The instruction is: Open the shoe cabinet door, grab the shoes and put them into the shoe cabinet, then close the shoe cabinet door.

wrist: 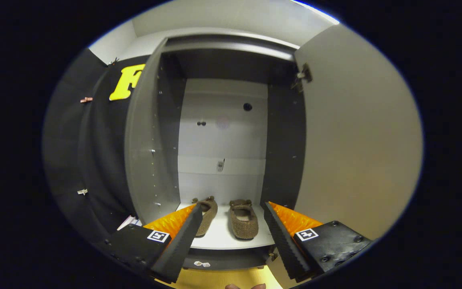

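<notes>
Black cloth wall (pixel 94 160) with small clips (pixel 86 99) beside white room walls (pixel 114 42), above a yellowish floor (pixel 223 279).

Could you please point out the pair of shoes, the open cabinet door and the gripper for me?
shoes (pixel 244 224): gripper view, on the right shoe's upper, on the cabinet floor.
cabinet door (pixel 355 136): gripper view, on the open door's inner face.
gripper (pixel 233 208): gripper view, midway between its spread fingertips, holding nothing.

two brown shoes (pixel 231 218) inside the open shoe cabinet (pixel 223 120), beyond the gripper's (pixel 231 210) spread, empty fingers
</notes>
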